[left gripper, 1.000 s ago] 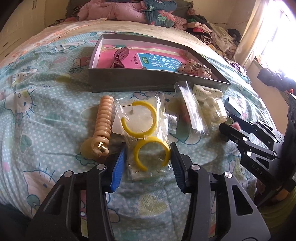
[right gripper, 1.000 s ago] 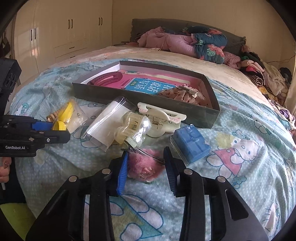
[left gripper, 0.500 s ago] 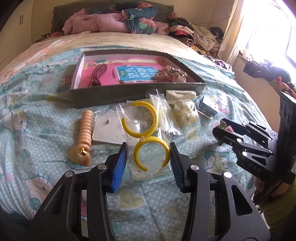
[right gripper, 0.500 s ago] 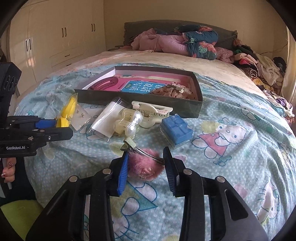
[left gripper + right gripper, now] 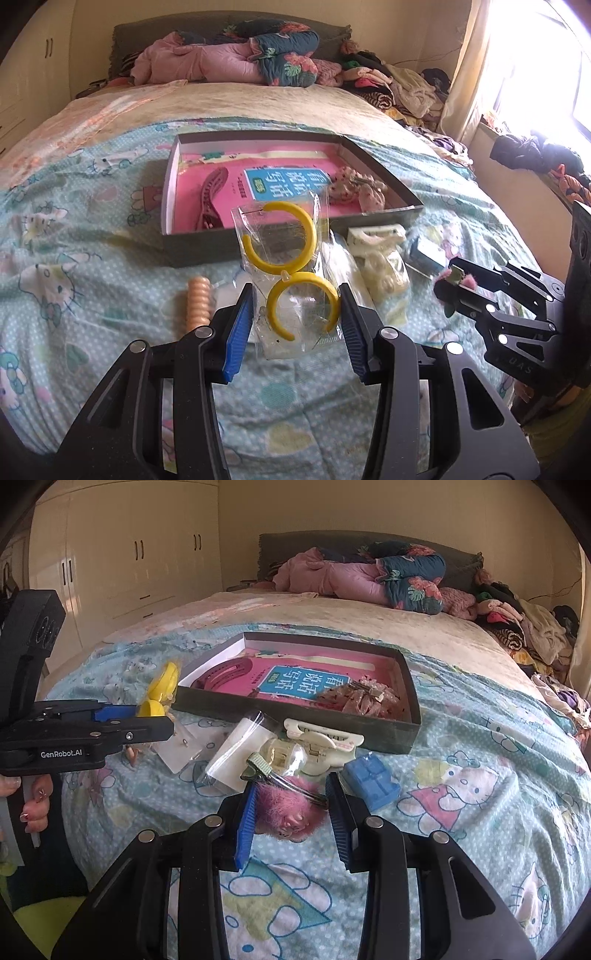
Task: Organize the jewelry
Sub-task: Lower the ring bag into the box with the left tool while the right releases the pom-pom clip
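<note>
Landmark: the grey box (image 5: 295,712) on the bed; every place below is given from it.
Already in the box: a dark red comb (image 5: 210,199) at its left end; a pale patterned fabric piece (image 5: 356,188) at its right end; both lie on a pink booklet that lines the floor.
Left gripper (image 5: 295,314): narrowed onto a clear bag of yellow hoop earrings (image 5: 286,273); the bag is lifted off the bedspread, just short of the box's near wall.
Right gripper (image 5: 290,812): closed around a pink fluffy hair clip (image 5: 291,808), raised above the bedspread on the near side of the box.
Still outside: a peach beaded bracelet (image 5: 199,301); a white claw clip (image 5: 321,740) touching the near wall; a cream clip in plastic (image 5: 280,755); a clear packet (image 5: 236,751); a blue block (image 5: 371,781); all near the front wall.
Progress, as I judge it: early to middle; two pieces in, two in hand, about five left.
Edges: the near wall stands upright, so each load must clear its rim.
Open room: the box's middle and back strip look free; the two grippers are well apart.
</note>
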The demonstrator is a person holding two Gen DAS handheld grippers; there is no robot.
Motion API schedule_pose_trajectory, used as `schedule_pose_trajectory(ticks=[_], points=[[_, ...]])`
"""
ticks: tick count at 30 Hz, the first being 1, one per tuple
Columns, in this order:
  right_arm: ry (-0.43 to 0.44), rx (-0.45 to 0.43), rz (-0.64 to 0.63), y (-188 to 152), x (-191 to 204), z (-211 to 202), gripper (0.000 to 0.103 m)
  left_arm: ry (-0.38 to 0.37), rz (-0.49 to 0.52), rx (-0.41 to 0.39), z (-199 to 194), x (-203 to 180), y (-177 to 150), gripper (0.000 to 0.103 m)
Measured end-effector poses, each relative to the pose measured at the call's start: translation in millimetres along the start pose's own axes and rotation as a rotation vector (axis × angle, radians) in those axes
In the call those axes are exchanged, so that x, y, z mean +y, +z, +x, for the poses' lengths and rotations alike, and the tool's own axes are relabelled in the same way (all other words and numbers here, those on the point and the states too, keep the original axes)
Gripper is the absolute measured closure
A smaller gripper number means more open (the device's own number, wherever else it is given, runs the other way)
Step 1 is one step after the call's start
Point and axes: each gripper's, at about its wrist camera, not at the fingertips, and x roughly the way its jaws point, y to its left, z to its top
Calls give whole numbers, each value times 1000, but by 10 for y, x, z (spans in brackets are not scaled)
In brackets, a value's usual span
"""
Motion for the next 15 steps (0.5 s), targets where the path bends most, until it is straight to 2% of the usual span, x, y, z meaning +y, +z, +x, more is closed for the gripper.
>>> schedule_pose_trajectory(ticks=[15], points=[[-6, -27, -10, 454, -86, 333, 69, 52, -21, -39, 227, 267, 429, 67]])
